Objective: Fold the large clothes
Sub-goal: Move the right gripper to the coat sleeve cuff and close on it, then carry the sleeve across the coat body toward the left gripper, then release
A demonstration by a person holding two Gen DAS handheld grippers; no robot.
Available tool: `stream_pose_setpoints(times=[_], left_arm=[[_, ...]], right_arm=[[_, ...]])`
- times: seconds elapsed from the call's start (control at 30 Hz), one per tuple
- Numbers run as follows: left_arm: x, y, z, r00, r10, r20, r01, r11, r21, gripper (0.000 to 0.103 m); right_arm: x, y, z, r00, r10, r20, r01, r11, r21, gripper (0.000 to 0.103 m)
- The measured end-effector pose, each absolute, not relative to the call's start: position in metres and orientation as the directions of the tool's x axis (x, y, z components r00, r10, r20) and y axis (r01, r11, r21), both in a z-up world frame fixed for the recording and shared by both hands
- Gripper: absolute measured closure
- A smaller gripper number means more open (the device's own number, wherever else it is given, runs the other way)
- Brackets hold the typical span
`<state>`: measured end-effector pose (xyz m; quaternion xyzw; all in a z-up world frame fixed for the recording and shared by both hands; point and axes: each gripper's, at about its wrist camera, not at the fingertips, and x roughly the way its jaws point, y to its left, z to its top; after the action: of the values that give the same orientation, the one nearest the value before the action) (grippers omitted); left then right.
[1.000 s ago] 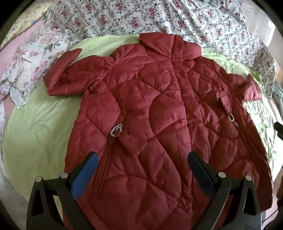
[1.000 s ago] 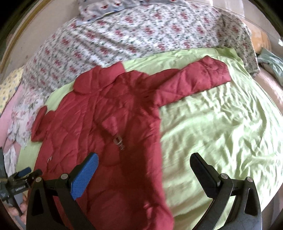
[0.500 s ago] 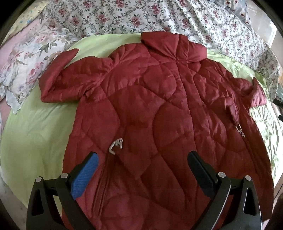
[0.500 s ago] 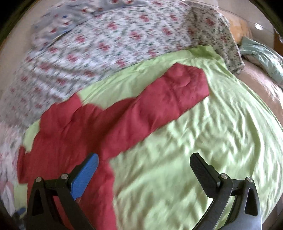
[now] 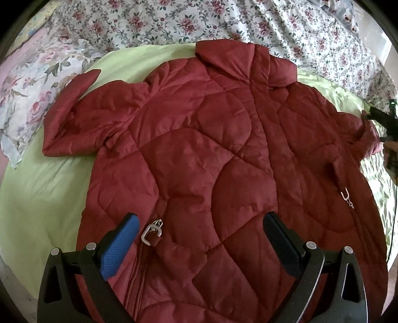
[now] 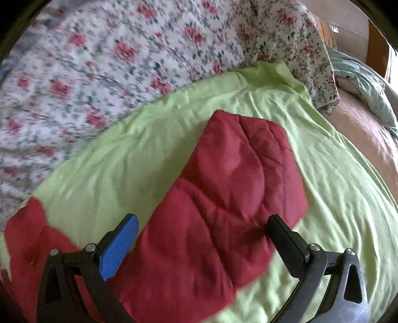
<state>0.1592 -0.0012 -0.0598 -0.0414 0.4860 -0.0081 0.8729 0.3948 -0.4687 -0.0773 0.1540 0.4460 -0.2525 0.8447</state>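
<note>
Green sheet [image 5: 44,198] over a floral bedspread [image 5: 298,32]. Red quilted coat [image 5: 211,149] lies flat ahead of my left gripper [image 5: 199,238], jaws released, collar pointing away, long axis straight ahead. My right gripper [image 6: 201,238], spread wide, straddles the coat's sleeve [image 6: 223,188], cuff far end. Teal cloth [image 6: 360,82] far right.

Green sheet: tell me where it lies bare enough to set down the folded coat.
The light green sheet lies bare right of the dark red quilted coat's sleeve, toward the tan mattress edge. Another bare patch sits below the other sleeve. The middle is crowded by the coat; floral bedding borders the far side.
</note>
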Motion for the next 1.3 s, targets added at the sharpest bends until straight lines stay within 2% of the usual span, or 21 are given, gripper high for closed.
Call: stream_pose_setpoints(times=[0.07,0.13,0.2,0.23,0.27,0.3,0.4,0.53,0.77,1.0,1.3], left_arm=[[0.163,0.0,-0.06,0.53,-0.059,-0.846,-0.029,0.996,-0.087,0.003],[0.166,0.001,-0.062,0.531,-0.058,-0.845,-0.033,0.995,-0.089,0.003],[0.169,0.002,-0.062,0.536,-0.059,-0.842,-0.035,0.995,-0.093,0.003],[0.17,0.002,-0.063,0.537,-0.061,-0.841,-0.038,0.995,-0.096,0.003],[0.17,0.003,-0.06,0.55,-0.06,-0.833,-0.037,0.995,-0.096,0.003],[0.17,0.003,-0.06,0.555,-0.061,-0.83,-0.037,0.995,-0.098,0.003],[0.169,0.003,-0.055,0.575,-0.066,-0.816,-0.031,0.994,-0.101,0.003],[0.161,0.004,-0.047,0.603,-0.072,-0.795,-0.021,0.994,-0.106,0.003],[0.15,0.014,-0.044,0.6,-0.121,-0.791,-0.023,0.986,-0.168,0.003],[0.146,0.038,-0.047,0.581,-0.193,-0.791,-0.035,0.965,-0.262,0.003],[0.151,0.085,-0.049,0.569,-0.304,-0.764,-0.059,0.911,-0.407,0.003]], right_arm=[[0.401,-0.478,-0.089,0.439,-0.299,-0.847,0.58,0.814,0.013,0.003],[0.401,-0.484,-0.094,0.437,-0.3,-0.848,0.586,0.81,0.015,0.014],[0.395,-0.486,-0.093,0.469,-0.271,-0.84,0.571,0.819,0.054,0.051],[0.395,-0.486,-0.092,0.488,-0.248,-0.837,0.557,0.827,0.08,0.064],[0.39,-0.483,-0.088,0.506,-0.231,-0.831,0.543,0.834,0.099,0.085],[0.386,-0.479,-0.083,0.524,-0.228,-0.82,0.531,0.841,0.106,0.089],[0.372,-0.463,-0.065,0.604,-0.178,-0.777,0.463,0.872,0.16,0.093],[0.353,-0.432,-0.035,0.696,-0.077,-0.714,0.34,0.912,0.232,0.094],[0.324,-0.33,0.001,0.745,0.191,-0.639,0.031,0.947,0.32,0.094],[0.302,-0.222,-0.015,0.649,0.388,-0.655,-0.221,0.919,0.326,0.093],[0.28,-0.141,-0.06,0.521,0.457,-0.721,-0.368,0.883,0.293,0.093]])
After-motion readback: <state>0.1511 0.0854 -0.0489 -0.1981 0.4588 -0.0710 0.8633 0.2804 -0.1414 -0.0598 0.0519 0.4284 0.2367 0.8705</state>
